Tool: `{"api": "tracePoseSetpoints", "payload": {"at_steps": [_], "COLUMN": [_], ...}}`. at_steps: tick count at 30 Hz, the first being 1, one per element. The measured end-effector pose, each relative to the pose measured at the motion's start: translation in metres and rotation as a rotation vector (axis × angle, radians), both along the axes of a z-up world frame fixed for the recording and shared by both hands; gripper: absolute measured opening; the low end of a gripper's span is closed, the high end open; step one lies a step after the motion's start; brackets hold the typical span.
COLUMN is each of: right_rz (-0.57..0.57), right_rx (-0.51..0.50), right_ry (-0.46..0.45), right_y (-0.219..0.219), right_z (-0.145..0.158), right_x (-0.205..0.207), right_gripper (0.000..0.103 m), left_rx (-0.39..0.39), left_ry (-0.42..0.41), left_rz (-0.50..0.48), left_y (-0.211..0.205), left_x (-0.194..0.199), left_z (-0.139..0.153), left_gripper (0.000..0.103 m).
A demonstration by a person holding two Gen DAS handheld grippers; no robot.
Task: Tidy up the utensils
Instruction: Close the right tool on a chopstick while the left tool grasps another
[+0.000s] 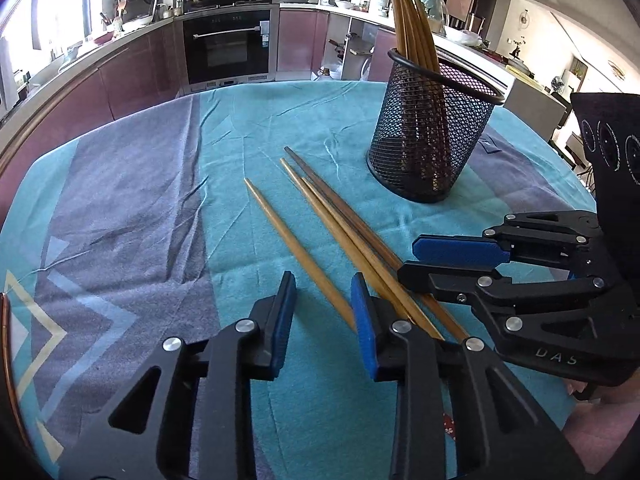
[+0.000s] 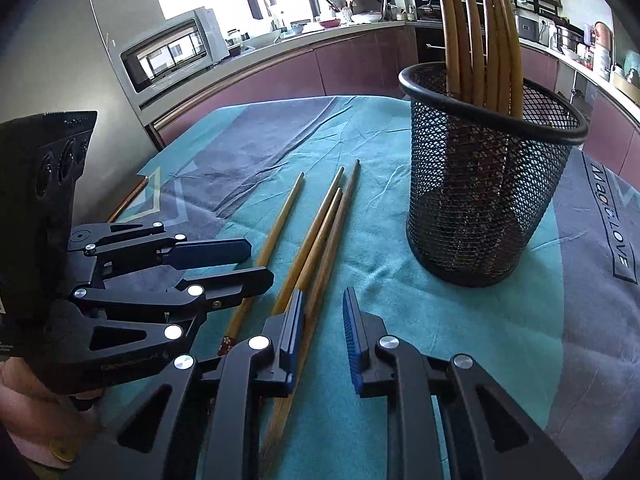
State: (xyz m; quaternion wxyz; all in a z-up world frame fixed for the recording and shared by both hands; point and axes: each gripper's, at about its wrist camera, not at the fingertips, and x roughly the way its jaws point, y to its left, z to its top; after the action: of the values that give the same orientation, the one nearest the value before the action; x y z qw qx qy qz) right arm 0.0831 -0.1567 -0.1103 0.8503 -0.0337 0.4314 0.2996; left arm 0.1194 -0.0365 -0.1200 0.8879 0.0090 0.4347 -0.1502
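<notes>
Here, four loose chopsticks (image 1: 320,236) lie side by side on the teal cloth (image 1: 140,220) over the counter, tips pointing toward the far edge. The mesh holder (image 1: 432,136) stands upright just beyond them, to their right, with more chopsticks (image 1: 412,20) leaning inside. The left tool (image 1: 324,304) straddles the outermost stick, jaws partly spread, pads not pressing. The right tool (image 2: 324,312) sits over the grouped sticks, also ajar, gripping nothing. Bare cloth stretches left of the sticks to the counter's edge.
</notes>
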Motion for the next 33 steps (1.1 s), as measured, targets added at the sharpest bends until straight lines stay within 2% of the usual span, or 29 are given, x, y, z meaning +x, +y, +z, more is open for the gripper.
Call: {"api": "tracePoseSetpoints", "payload": {"at_steps": [5, 25, 29, 33], "right_rz": [-0.018, -0.020, -0.027, -0.039], "right_rx": [-0.001, -0.083, -0.079, -0.038], "right_ry": [0.004, -0.025, -0.023, 0.000], "right_y": [-0.004, 0.022, 0.022, 0.016], "right_z": [0.001, -0.003, -0.003, -0.004], "right_x": [0.001, 0.018, 0.024, 0.027], "right_gripper": [0.018, 0.019, 0.011, 0.008], "left_rx": [-0.013, -0.024, -0.026, -0.046], "left_ry": [0.006, 0.012, 0.011, 0.021], "left_rz": [0.002, 0.008, 0.017, 0.031], "left_y": [0.002, 0.004, 0.005, 0.009], "left_x": [0.002, 0.012, 0.015, 0.019], "left_z": [-0.001, 0.000, 0.000, -0.001], "left_gripper": [0.023, 0.022, 0.017, 0.013]}}
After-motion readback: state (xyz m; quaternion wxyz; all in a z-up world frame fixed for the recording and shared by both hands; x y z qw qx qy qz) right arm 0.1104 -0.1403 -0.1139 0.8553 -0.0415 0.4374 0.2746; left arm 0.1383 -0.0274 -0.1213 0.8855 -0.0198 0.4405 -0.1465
